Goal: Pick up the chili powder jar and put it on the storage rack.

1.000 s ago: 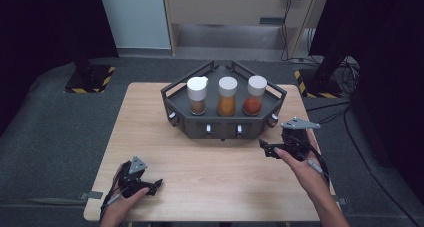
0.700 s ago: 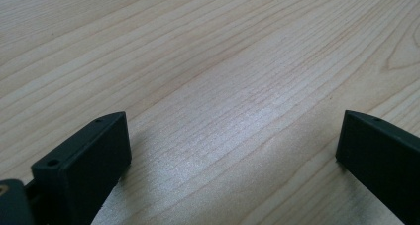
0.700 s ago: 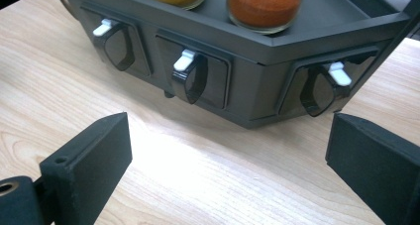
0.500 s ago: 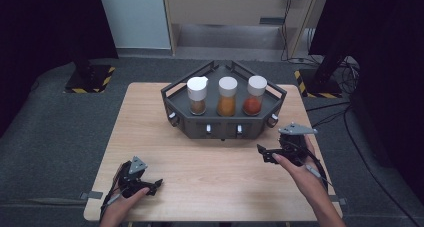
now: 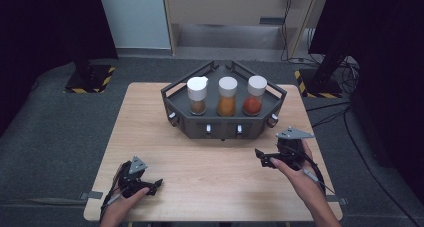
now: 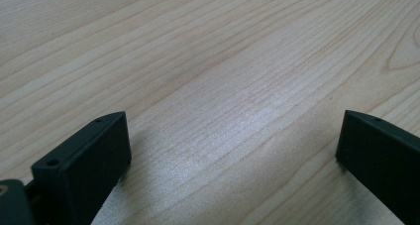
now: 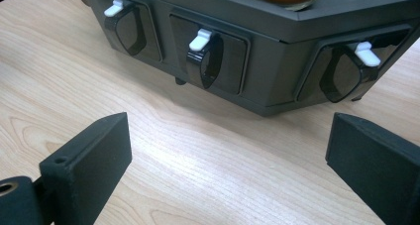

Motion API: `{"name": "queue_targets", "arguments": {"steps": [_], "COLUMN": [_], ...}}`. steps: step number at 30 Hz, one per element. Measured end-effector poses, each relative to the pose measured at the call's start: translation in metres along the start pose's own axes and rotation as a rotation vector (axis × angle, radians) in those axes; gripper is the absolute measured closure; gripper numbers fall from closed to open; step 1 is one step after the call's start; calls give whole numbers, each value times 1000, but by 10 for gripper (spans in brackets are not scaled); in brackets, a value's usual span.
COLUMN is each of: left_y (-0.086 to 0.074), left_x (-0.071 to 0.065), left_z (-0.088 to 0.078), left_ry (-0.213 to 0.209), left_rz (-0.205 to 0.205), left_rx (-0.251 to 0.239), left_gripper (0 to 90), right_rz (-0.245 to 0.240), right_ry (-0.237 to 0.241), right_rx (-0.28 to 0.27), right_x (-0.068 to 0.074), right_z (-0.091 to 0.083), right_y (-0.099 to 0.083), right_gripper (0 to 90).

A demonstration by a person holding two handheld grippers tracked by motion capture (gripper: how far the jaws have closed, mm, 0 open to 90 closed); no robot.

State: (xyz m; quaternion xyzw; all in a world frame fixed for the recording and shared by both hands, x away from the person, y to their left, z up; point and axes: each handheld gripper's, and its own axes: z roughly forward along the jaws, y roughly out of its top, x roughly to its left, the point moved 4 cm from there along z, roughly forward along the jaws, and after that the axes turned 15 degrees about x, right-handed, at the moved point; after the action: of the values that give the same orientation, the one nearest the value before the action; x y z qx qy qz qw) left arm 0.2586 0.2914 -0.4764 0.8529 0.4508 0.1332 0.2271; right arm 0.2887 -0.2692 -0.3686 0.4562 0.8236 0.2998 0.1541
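Note:
A dark grey rack (image 5: 175, 107) stands at the back middle of the wooden table (image 5: 150, 117). It holds three white-lidded jars: brown spice (image 5: 197, 96), orange (image 5: 227, 96) and red (image 5: 254, 96). My right gripper (image 5: 261, 157) is open in front of the rack's right corner, a short way off, with its jaws turned left. In the right gripper view the right gripper (image 7: 228, 136) faces the rack's front (image 7: 277, 61), which has white levers (image 7: 200, 39) in dark recesses. My left gripper (image 5: 154, 185) rests open near the front left edge, and its own view has the left gripper (image 6: 233, 131) low over bare wood.
Dark carpet surrounds the table. Cables (image 5: 325, 122) run across the floor at the right, and a black stand foot with yellow-black tape (image 5: 90, 77) sits at the back left. Bare wood (image 5: 210, 172) lies between the two grippers.
My right gripper has drawn back from the rack toward the table's front edge and slightly left. The left gripper has stayed put.

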Motion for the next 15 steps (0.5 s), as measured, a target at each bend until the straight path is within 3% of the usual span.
{"name": "queue_targets", "arguments": {"steps": [15], "left_y": [0], "left_x": [0], "left_z": [0], "left_ry": [0], "left_rz": [-3], "left_rx": [-1], "left_gripper": [0], "right_rz": [-7], "right_ry": [28], "right_rx": [21], "right_x": [7], "right_z": [12], "right_y": [-6], "right_gripper": [41]}}
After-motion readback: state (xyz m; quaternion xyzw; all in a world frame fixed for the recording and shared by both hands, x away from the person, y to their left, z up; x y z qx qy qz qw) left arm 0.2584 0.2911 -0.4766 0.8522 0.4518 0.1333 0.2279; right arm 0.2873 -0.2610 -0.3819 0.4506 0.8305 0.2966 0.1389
